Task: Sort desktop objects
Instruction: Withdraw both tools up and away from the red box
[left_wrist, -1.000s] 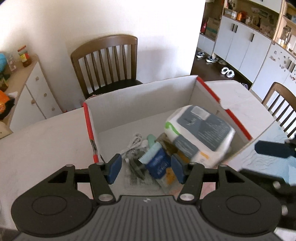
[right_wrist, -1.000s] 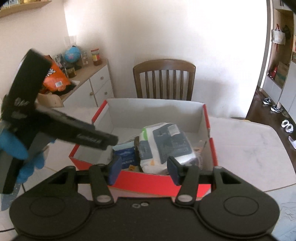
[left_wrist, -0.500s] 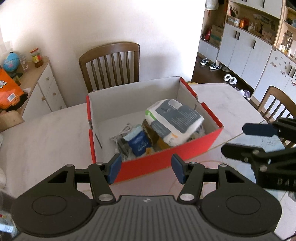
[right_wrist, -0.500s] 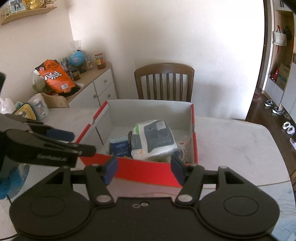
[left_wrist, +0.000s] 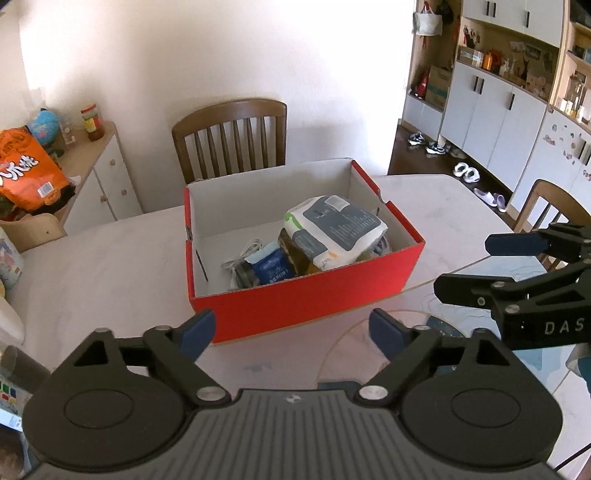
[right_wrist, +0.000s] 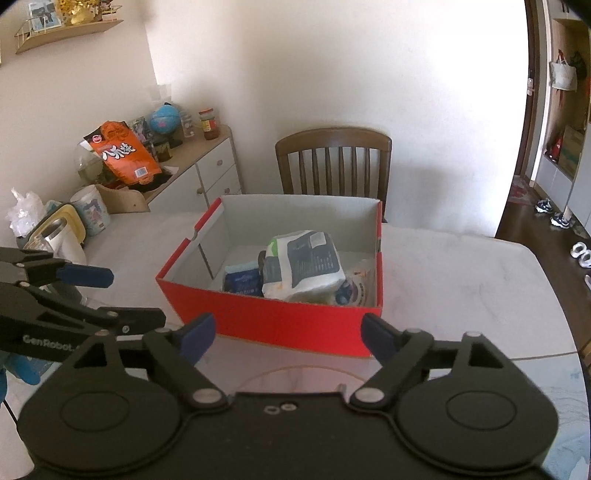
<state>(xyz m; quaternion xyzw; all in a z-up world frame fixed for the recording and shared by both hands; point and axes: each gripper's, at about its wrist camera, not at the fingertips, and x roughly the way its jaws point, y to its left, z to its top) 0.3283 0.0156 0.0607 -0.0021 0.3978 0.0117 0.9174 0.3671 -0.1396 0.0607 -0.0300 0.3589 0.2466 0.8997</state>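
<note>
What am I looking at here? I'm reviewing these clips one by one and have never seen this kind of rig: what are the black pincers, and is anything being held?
There is no robot arm. A person holds a two-finger gripper in each hand, and each carries a fisheye camera looking forward along its fingers. One picture is from the left gripper, the other from the right gripper; each also shows the other tool at its edge. Both stand open and hold nothing.

On the pale table sits a red box, open at the top. Inside lie a white and grey packet on top, a small blue packet and a white cable. A wooden chair stands behind the table.
</note>
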